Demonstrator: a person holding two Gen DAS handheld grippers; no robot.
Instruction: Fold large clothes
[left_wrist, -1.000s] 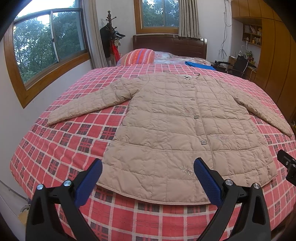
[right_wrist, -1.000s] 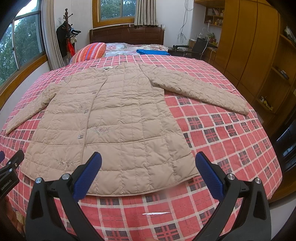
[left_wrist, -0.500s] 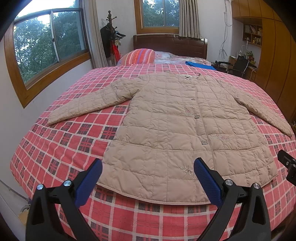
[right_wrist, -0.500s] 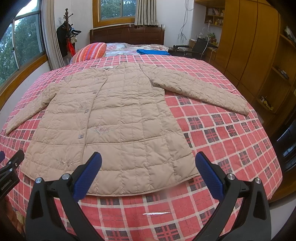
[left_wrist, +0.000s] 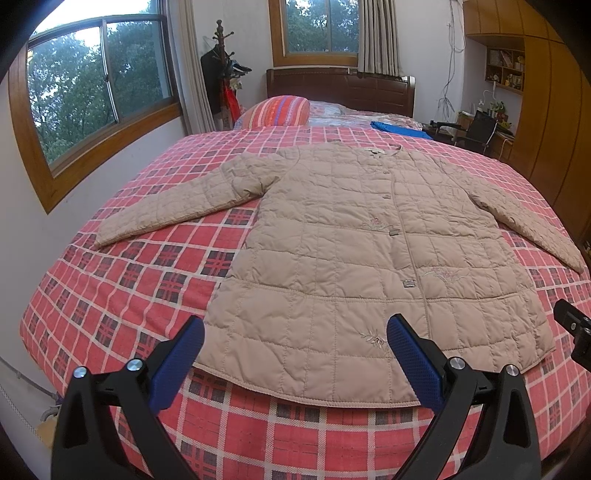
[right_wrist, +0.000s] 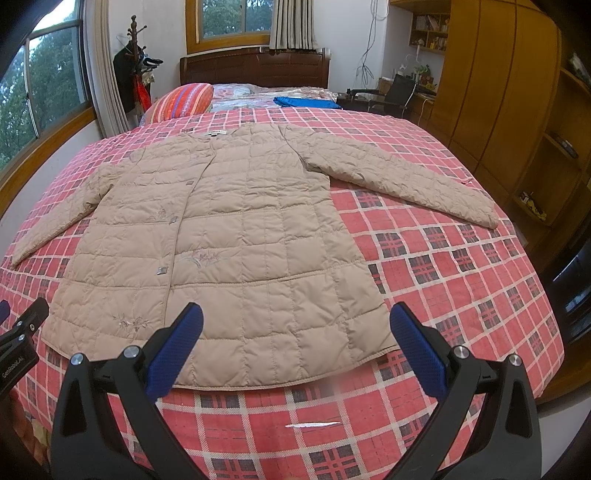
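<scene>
A beige quilted coat (left_wrist: 351, 251) (right_wrist: 229, 236) lies flat and buttoned on the red plaid bed (left_wrist: 129, 280) (right_wrist: 461, 280), collar toward the headboard, both sleeves spread outward. My left gripper (left_wrist: 295, 332) hovers open above the hem's left half, with nothing between its blue pads. My right gripper (right_wrist: 295, 325) is open too, above the hem's right half, holding nothing. Each gripper's black edge shows in the other's view, the right gripper (left_wrist: 574, 328) at the right border and the left gripper (right_wrist: 20, 332) at the left border.
A striped pillow (left_wrist: 277, 110) and a blue cloth (left_wrist: 399, 129) lie near the dark headboard (right_wrist: 255, 70). Windows and a coat stand (left_wrist: 221, 74) line the left wall. Wooden wardrobes (right_wrist: 498, 81), a desk and a chair (right_wrist: 399, 92) stand to the right.
</scene>
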